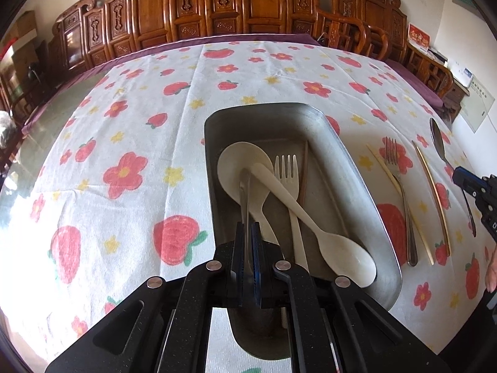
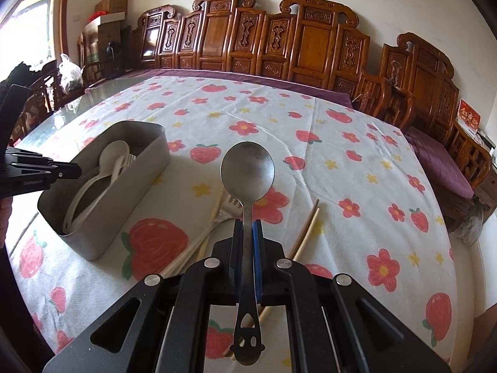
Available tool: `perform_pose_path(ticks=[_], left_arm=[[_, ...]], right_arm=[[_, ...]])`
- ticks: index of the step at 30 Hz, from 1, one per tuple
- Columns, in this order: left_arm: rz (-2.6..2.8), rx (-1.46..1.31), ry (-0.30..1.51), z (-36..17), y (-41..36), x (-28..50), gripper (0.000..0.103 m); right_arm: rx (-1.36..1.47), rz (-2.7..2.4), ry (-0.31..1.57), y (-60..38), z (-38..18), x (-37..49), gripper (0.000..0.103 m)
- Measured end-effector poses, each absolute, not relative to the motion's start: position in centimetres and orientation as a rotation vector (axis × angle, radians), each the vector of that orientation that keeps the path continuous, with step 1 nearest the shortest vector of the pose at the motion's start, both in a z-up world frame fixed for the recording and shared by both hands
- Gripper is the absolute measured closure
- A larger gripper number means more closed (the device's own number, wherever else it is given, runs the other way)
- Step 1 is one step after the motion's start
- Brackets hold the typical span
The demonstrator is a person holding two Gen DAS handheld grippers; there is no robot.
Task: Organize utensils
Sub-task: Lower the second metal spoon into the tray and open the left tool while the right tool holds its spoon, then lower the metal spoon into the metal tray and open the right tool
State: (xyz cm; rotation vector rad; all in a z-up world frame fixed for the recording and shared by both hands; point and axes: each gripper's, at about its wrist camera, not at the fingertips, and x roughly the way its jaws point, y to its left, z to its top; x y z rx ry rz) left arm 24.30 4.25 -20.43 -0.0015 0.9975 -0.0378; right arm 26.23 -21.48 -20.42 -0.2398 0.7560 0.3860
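A grey metal tray (image 1: 351, 168) sits on the flowered tablecloth; it also shows in the right wrist view (image 2: 146, 168). It holds a cream ladle (image 1: 239, 161), a cream spoon (image 1: 341, 248), a cream fork (image 1: 287, 168) and a brown chopstick (image 1: 304, 168). My left gripper (image 1: 247, 233) is shut on a thin metal utensil (image 1: 245, 186) over the tray's near end. My right gripper (image 2: 247, 227) is shut on a metal spoon (image 2: 247, 171), held above the cloth right of the tray. A metal fork (image 1: 394, 161) and pale chopsticks (image 1: 431, 192) lie on the cloth.
Carved wooden chairs (image 2: 310, 40) line the table's far side. A purple cushion (image 2: 441, 161) lies on a bench at right. Cardboard boxes (image 2: 108, 15) stand at the back left. A person's hand (image 1: 492, 270) shows at the right edge.
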Motion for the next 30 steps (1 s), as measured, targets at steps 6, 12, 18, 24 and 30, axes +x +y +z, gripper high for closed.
perform_pose_path(ticks=[6,12,18,24,30], left_arm=[[-0.043,-0.017,0.964,-19.5,4.7,23.8,0.098],[-0.057,-0.021,0.902,-17.5,5.2,23.0,0.093],[-0.069,-0.022,0.844,-15.6,6.2,22.3,0.091],[-0.065,-0.021,0.811,-14.7,7.4,21.7,0.091],[-0.056,-0.032,0.798,-14.3,8.8,21.4,0.091]], right_arm=[[-0.23,0.437,0.733,-19.6,-19.3,24.8,0.096],[-0.181,0.5,0.731,-16.9,-18.0,23.5,0.096],[-0.165,0.556,0.74,-13.0,-17.4,22.5,0.096],[-0.125,0.579,0.76,-9.6,-17.3,23.6,0.096],[-0.128,0.603,0.779,-6.4,-17.5,25.1,0.096]])
